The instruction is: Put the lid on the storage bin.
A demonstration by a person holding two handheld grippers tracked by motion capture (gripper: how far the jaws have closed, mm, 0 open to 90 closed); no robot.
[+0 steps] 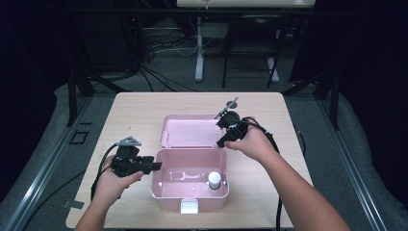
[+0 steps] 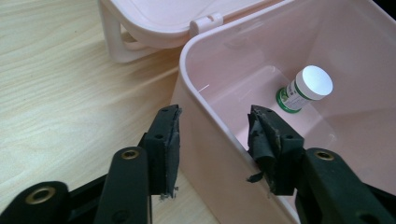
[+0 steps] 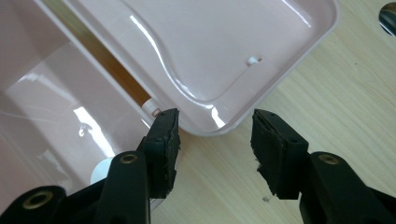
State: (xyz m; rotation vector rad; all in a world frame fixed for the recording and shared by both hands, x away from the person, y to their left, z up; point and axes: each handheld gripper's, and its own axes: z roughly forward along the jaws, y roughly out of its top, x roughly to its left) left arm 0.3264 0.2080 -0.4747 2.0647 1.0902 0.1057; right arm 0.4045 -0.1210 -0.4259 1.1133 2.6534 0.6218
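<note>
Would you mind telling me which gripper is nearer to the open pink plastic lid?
Right. The right gripper hovers open at a corner of the pink plastic lid; the left gripper straddles the pink box's side wall, farther from it.

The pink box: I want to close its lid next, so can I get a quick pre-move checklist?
1. Lid fully open, lying flat on the table: ok.
2. Bottle inside the pink box, upright, below the rim: ok.
3. Left gripper straddles the box's side wall, jaws apart: ok; pads touching wall: cannot tell.
4. Right gripper open at the lid's corner, not gripping it: not ok.
5. Latch at the front unobstructed: ok.
</note>
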